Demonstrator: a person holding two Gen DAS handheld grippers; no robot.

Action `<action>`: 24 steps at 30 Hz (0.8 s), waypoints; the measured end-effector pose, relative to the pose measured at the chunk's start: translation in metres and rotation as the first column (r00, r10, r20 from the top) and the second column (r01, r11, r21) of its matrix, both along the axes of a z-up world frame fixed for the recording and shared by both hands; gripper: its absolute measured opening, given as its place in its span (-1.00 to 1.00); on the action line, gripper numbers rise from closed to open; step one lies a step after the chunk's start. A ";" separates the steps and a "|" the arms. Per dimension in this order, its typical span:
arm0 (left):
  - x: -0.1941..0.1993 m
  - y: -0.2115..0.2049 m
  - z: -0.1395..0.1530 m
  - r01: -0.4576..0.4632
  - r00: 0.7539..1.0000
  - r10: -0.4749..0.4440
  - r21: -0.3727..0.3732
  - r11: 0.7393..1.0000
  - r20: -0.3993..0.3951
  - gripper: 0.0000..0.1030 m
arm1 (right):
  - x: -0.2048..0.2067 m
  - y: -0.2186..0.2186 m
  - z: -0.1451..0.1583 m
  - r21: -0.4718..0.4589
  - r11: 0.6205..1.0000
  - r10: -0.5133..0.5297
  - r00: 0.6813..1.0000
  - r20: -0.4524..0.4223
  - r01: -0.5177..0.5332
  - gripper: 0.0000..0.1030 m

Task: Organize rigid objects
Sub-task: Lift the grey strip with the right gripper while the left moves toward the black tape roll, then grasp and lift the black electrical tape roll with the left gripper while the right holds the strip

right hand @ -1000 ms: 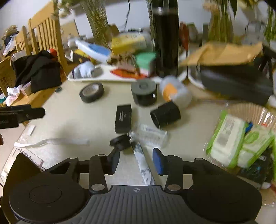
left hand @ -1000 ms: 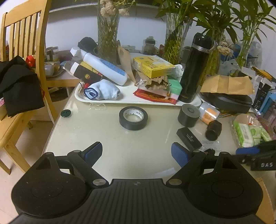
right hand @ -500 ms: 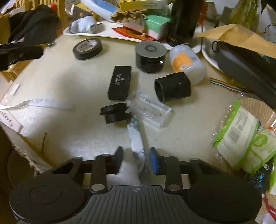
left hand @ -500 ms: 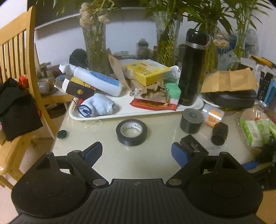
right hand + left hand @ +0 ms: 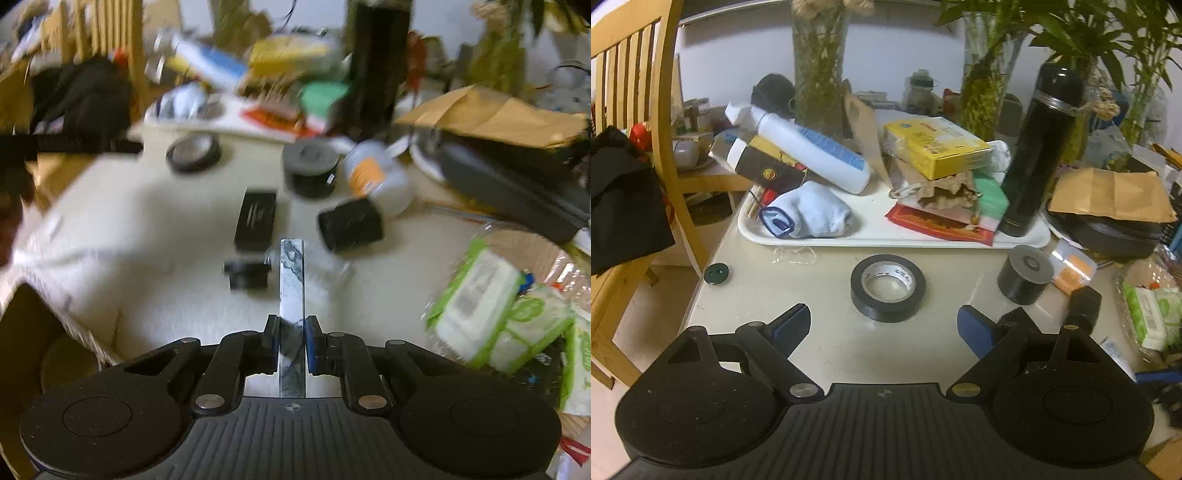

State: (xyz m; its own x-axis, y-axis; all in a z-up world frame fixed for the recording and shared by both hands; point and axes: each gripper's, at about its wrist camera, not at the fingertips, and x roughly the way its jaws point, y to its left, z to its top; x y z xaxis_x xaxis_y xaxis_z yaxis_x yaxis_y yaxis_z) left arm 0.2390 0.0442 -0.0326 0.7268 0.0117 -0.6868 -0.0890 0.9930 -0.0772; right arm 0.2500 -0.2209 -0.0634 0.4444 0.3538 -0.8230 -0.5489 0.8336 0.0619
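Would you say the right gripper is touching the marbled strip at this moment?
Touching. The right wrist view shows the right gripper shut on the marbled strip, both blue pads pressed flat against its sides with no gap.

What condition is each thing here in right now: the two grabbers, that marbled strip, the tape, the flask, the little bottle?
Left gripper: open, nothing between its fingers.
Right gripper: shut on the marbled strip.
Marbled strip: clamped, pointing forward out of the gripper.
Black tape roll: lying flat on the table.
Black flask: upright on the white tray, cap on.
White and orange bottle: lying on its side.
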 end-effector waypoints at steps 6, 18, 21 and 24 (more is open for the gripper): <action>0.014 0.006 -0.011 -0.009 1.000 0.009 0.006 1.000 -0.008 0.70 | -0.004 -0.009 0.023 0.079 0.997 -0.029 0.998 0.053 0.025 -0.68; 0.054 -0.010 -0.037 0.074 0.997 -0.077 0.110 0.991 0.018 0.72 | -0.012 -0.013 0.039 0.151 0.988 -0.023 0.997 0.072 0.012 -0.68; 0.064 -0.014 -0.045 0.088 0.996 -0.088 0.136 0.987 -0.005 0.85 | -0.012 -0.010 0.040 0.154 0.988 -0.016 0.997 0.076 0.004 -0.68; 0.073 -0.011 -0.052 0.080 0.996 -0.076 0.100 0.992 -0.042 0.85 | -0.012 -0.009 0.041 0.160 0.987 -0.011 0.997 0.075 -0.002 -0.68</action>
